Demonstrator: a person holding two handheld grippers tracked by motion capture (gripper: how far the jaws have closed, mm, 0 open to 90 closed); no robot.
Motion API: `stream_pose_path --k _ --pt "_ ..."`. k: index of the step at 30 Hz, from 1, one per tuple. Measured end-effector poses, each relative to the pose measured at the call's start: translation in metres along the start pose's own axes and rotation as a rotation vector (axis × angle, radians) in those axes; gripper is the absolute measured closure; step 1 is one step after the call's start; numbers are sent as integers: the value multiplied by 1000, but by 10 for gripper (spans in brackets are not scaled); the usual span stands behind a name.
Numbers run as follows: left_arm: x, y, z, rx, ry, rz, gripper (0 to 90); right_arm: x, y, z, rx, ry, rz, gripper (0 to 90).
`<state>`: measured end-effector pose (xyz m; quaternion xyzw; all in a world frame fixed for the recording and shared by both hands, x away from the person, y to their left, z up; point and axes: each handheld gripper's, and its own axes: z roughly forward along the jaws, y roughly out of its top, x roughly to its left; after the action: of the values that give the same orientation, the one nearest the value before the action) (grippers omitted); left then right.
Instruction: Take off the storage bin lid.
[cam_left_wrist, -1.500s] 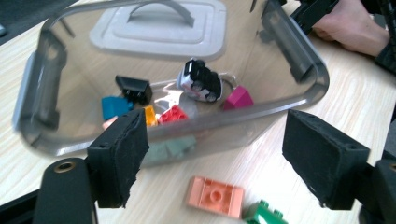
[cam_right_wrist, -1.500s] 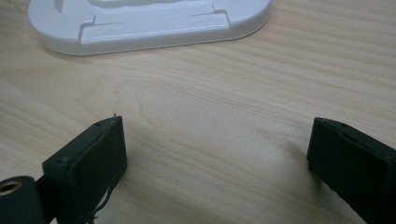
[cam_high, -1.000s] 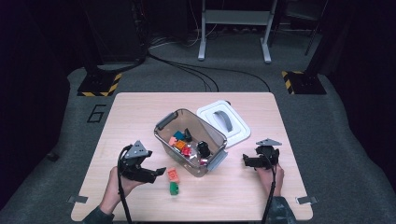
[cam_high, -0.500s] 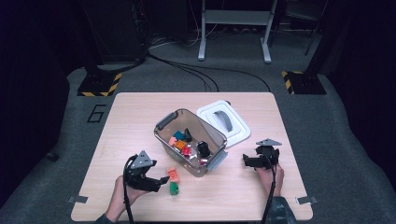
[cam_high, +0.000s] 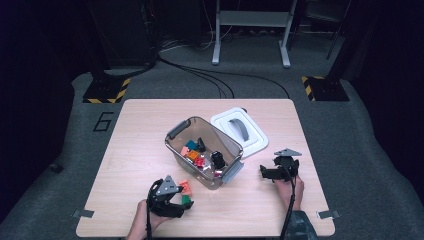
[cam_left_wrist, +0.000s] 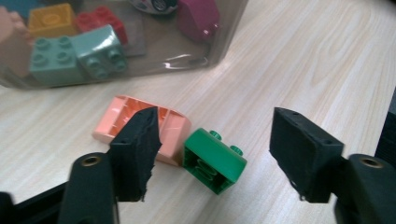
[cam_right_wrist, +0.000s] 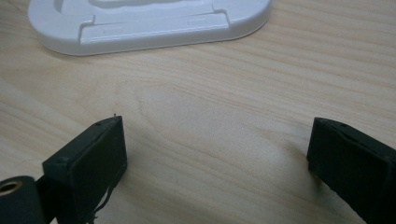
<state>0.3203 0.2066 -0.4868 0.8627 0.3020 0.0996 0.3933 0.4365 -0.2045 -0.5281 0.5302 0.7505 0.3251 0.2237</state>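
Two claws released, left claw (cam_left_wrist: 215, 154) closing around green brick (cam_left_wrist: 215, 161), right claw (cam_right_wrist: 217, 163) idle

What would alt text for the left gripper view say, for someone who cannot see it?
Two black fingers of the left gripper, jaws just closing, straddle a green brick on a wooden table without touching it. A salmon brick lies beside it, before a clear bin of bricks.
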Motion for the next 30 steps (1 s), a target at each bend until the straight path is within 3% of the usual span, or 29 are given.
stream_pose_path --k 9,11,25,28,30 --pt "-1 -8 9 26 12 1 532 0 0 0 0 0 0 40" --pt "-2 -9 10 8 13 -2 537 0 0 0 0 -2 0 40" --pt "0 -14 7 15 -21 8 533 0 0 0 -1 -2 1 40" --pt "-2 -17 7 4 -19 12 417 0 0 0 -1 -2 1 40" --pt "-3 -18 6 -2 -23 33 422 0 0 0 -1 -2 1 40"
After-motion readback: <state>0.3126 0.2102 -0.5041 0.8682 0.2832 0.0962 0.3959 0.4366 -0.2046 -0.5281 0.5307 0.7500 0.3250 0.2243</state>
